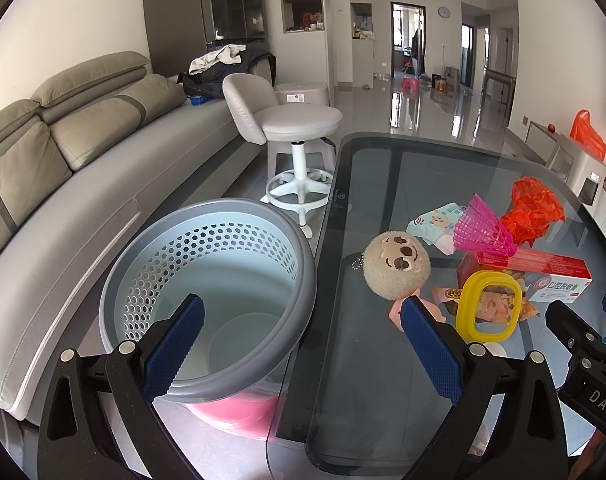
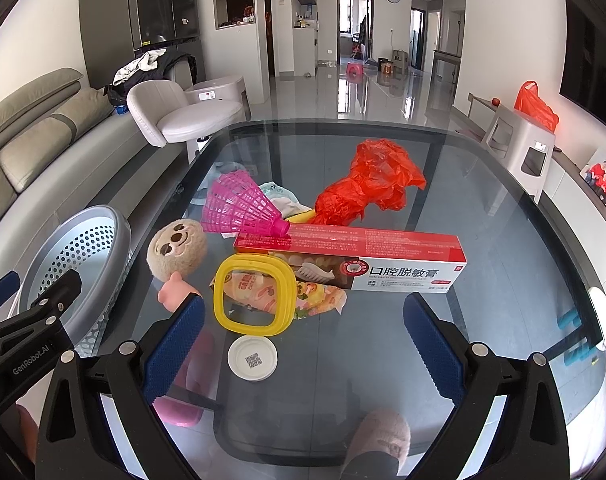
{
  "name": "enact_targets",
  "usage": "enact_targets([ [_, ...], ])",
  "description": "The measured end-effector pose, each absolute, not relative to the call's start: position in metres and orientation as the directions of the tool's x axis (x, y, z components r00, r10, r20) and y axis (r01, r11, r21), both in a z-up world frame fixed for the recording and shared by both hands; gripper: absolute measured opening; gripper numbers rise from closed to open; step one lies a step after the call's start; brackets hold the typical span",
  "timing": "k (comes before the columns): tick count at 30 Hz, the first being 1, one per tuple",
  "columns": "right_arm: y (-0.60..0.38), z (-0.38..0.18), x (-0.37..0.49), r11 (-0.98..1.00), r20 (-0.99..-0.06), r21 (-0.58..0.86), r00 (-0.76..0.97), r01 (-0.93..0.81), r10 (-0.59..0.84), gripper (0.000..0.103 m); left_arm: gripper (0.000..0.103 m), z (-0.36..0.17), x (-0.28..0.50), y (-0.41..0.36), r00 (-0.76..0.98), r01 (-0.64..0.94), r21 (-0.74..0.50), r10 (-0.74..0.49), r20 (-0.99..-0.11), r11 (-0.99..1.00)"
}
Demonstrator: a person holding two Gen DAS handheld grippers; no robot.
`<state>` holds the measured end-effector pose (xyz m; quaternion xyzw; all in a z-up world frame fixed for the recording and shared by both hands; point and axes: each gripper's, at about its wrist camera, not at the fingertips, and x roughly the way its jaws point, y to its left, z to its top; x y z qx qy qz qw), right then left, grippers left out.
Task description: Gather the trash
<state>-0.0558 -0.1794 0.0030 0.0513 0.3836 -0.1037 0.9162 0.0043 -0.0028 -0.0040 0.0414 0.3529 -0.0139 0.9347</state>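
Note:
On the glass table (image 2: 503, 216) lie a red toothpaste box (image 2: 355, 256), a crumpled red plastic bag (image 2: 367, 184), a pink shuttlecock (image 2: 239, 208), a snack wrapper (image 2: 315, 296), a yellow ring lid (image 2: 255, 296), a small white lid (image 2: 253, 358), a wipes packet (image 1: 435, 222) and a plush doll (image 2: 177, 252). A grey perforated bin (image 1: 215, 292) stands left of the table. My left gripper (image 1: 303, 344) is open and empty above the bin's rim and the table's edge. My right gripper (image 2: 303, 344) is open and empty above the table, near the white lid.
A grey sofa (image 1: 63, 184) runs along the left. A white swivel stool (image 1: 299, 132) stands beyond the bin. A pink stool (image 1: 239, 408) sits under the bin. A grey stool with an orange bag (image 2: 519, 136) stands at the right.

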Motion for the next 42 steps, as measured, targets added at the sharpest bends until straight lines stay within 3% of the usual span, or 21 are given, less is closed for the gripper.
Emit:
enact_targets([
  [42,-0.1808,0.002,-0.0562,0.974,-0.71,0.025,0.689,0.226,-0.141,0.095,0.097,-0.0018,0.0021,-0.0027,0.751,0.054,0.071,0.006,-0.66,0.996],
])
